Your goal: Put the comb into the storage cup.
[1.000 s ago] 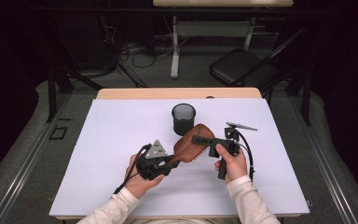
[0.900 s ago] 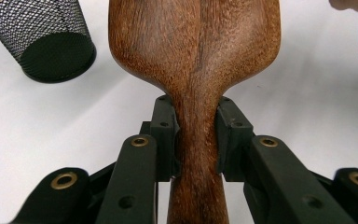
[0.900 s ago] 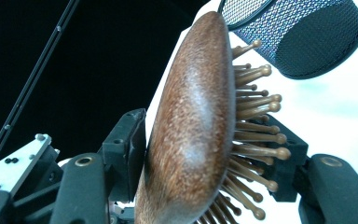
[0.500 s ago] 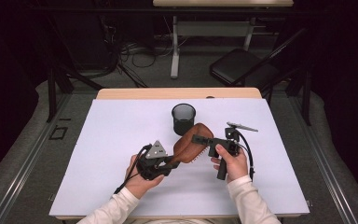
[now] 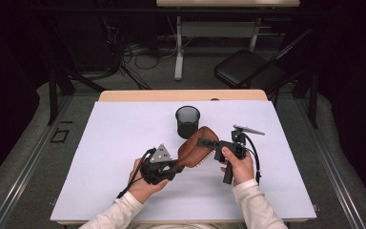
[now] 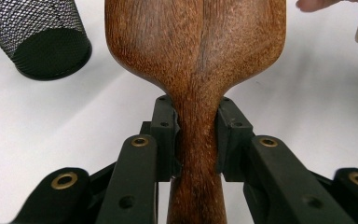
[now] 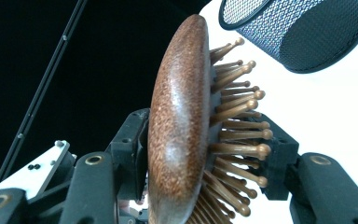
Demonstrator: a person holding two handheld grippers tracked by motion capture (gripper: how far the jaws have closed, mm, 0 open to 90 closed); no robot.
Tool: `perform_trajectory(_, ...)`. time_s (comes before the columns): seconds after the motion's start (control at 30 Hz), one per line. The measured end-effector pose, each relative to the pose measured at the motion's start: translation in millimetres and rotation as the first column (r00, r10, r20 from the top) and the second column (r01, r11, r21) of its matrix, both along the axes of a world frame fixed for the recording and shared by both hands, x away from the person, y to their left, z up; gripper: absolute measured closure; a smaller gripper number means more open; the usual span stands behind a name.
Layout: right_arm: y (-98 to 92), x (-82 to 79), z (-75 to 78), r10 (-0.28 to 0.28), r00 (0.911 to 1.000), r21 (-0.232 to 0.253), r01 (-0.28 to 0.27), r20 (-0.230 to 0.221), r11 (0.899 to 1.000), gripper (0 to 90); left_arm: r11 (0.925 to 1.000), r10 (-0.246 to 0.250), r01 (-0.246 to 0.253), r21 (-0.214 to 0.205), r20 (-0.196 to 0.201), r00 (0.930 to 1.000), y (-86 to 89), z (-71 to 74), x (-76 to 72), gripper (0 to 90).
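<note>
The wooden hairbrush (image 5: 195, 145) is up in the air over the white table (image 5: 105, 143), just in front of the black mesh cup (image 5: 187, 121). The left gripper (image 5: 171, 165) squeezes the brush's thin handle (image 6: 196, 163) (one jaw on each side). The right gripper (image 5: 205, 141) has just been closing its jaws on the brush's round head (image 7: 179, 126), one jaw on the smooth back, the other against the little wooden pins (image 7: 235, 126).
</note>
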State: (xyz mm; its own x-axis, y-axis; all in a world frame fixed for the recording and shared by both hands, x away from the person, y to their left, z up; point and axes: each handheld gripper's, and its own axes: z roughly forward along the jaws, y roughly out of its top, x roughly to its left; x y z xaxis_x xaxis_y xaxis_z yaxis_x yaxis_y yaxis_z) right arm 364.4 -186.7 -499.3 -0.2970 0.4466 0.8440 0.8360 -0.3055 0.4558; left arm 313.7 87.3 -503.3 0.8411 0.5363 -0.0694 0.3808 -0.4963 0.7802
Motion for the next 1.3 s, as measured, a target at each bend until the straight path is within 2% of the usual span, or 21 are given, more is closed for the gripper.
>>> perform_trajectory(0.23, -2.0, 0.9, -1.9, 0.012, 0.9995, 0.013, -0.012, -0.029, 1.000, 46.0, 1.0000, -0.002, 0.002, 0.004, -0.004, 1.0000, -0.9, -1.7, 0.0, 72.3)
perform_trajectory(0.57, -2.2, 1.2, -2.5, 0.024, 0.9991, 0.030, -0.023, -0.035, 0.999, 48.2, 1.0000, -0.007, 0.007, 0.003, -0.018, 0.9998, -1.7, -3.8, 0.5, 72.2)
perform_trajectory(1.3, -3.6, 2.6, -3.7, 0.045, 0.9980, 0.034, -0.043, -0.046, 0.998, 50.2, 0.9999, 0.000, -0.001, -0.016, -0.041, 0.9992, -1.5, -6.2, 1.0, 71.7)
